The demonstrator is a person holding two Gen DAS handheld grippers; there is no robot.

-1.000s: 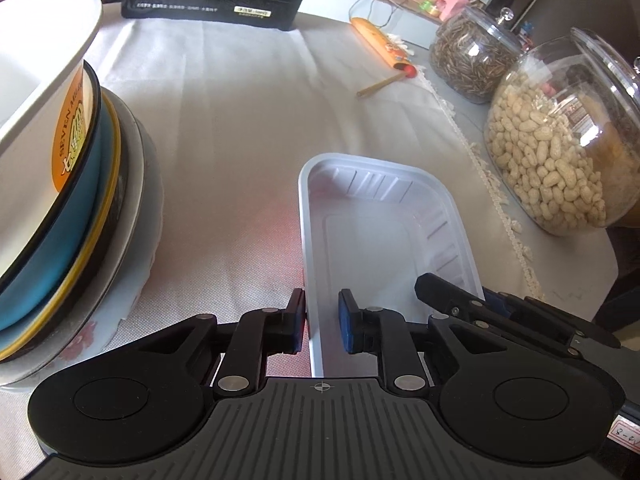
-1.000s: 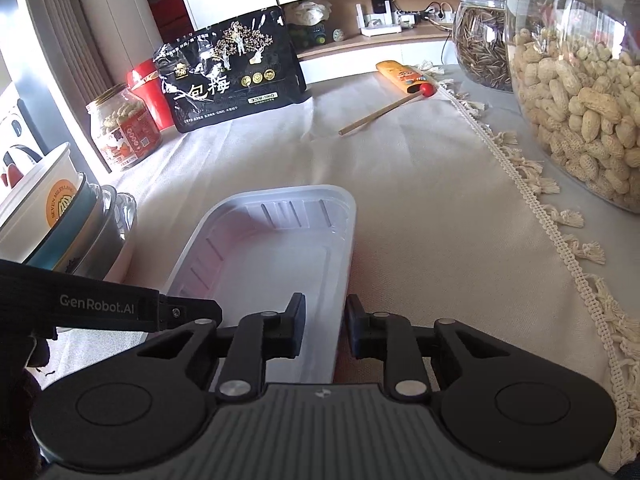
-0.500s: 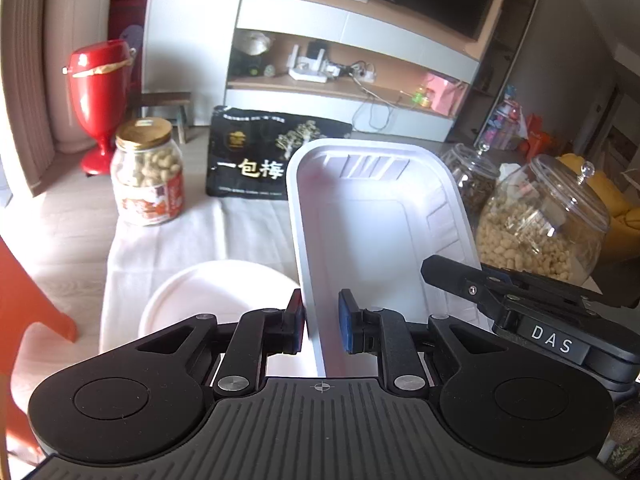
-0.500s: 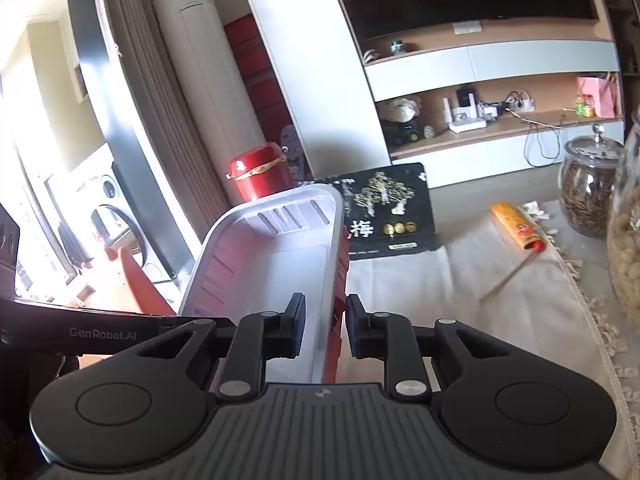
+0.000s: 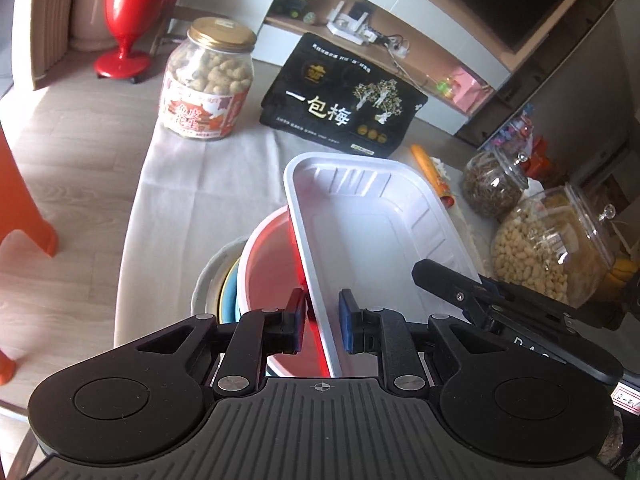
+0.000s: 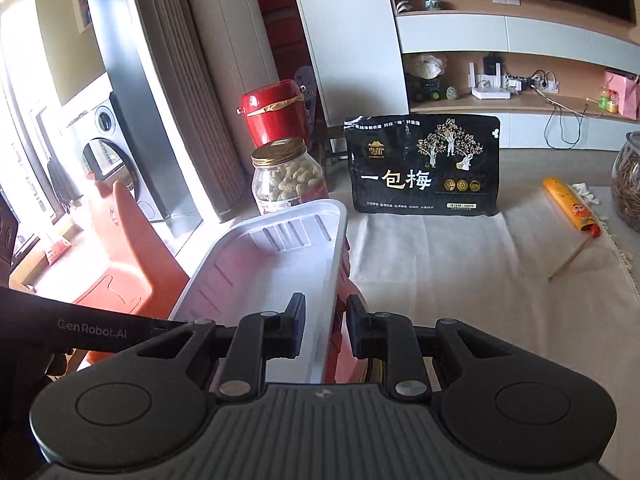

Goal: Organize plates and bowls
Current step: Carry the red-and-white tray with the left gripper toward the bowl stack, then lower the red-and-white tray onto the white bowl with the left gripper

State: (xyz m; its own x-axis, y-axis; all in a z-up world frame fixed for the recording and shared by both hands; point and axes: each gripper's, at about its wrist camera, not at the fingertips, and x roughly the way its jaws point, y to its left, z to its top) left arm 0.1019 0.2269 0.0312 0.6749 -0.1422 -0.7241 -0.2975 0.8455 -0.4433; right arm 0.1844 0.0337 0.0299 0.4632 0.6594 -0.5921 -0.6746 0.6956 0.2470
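Two tools hold one white plastic tray (image 5: 372, 232) by opposite long rims, clear of the table (image 5: 208, 176). Left tool (image 5: 322, 322) is narrowed on the tray's left rim, right tool (image 6: 325, 326) is closed down on the right rim; the tray tilts, far end up. In the left wrist view the tray hangs above a stack of dishes: a white bowl (image 5: 272, 264) with reddish glow inside sits on top, a blue bowl (image 5: 229, 300) under it, a pale plate (image 5: 204, 284) at the bottom. The stack stands near the table's left edge on the pale tablecloth. Behind the tray: peanut jar with gold lid (image 5: 208, 80), black snack bag (image 5: 344, 100), orange tube (image 5: 432, 172). Right side: two glass jars, one with dark seeds (image 5: 494, 188), one with peanuts (image 5: 548, 252). Right wrist view shows a thin stick (image 6: 570, 260) on the cloth and an orange chair (image 6: 124, 268) beside the table.
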